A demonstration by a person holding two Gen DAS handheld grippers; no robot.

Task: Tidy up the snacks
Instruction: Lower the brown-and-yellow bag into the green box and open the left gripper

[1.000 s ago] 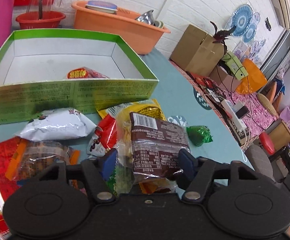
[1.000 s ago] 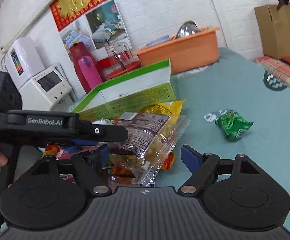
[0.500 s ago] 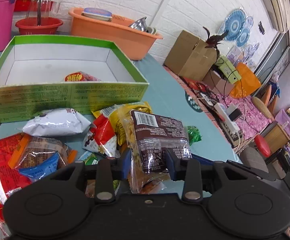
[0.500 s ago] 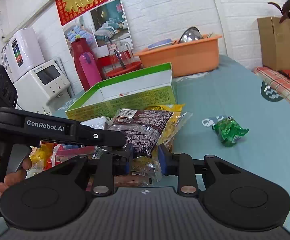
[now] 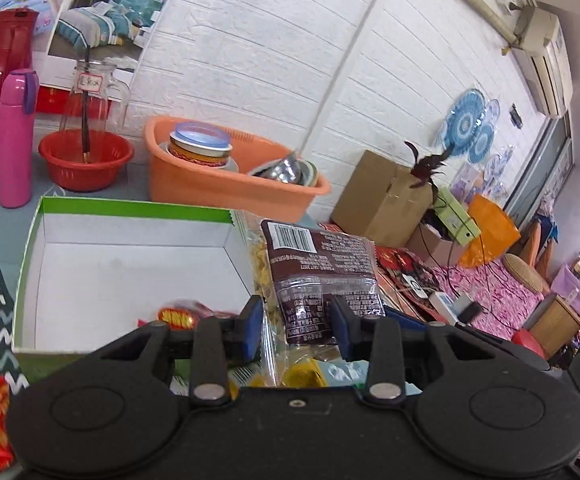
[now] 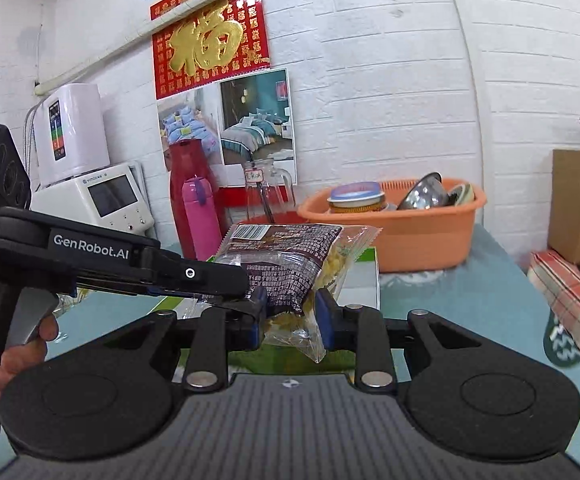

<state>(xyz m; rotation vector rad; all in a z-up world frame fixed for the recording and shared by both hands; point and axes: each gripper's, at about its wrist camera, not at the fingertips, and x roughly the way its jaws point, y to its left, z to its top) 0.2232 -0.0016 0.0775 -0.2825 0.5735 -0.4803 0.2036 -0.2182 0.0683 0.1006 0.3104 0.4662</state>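
Ahead-left of the left hand-held gripper (image 5: 296,322), the green box (image 5: 25,248) holds one red packet (image 5: 181,316), partly hidden. Both it and the right hand-held gripper (image 6: 290,316) clamp the brown snack bag (image 5: 322,264), perhaps with a yellow one.

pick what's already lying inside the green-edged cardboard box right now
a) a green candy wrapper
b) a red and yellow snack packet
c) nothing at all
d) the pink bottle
b: in the left wrist view a red and yellow snack packet lies on the white floor of the green-edged box, near its front wall; no other item shows in the part of the box not hidden by the gripper.
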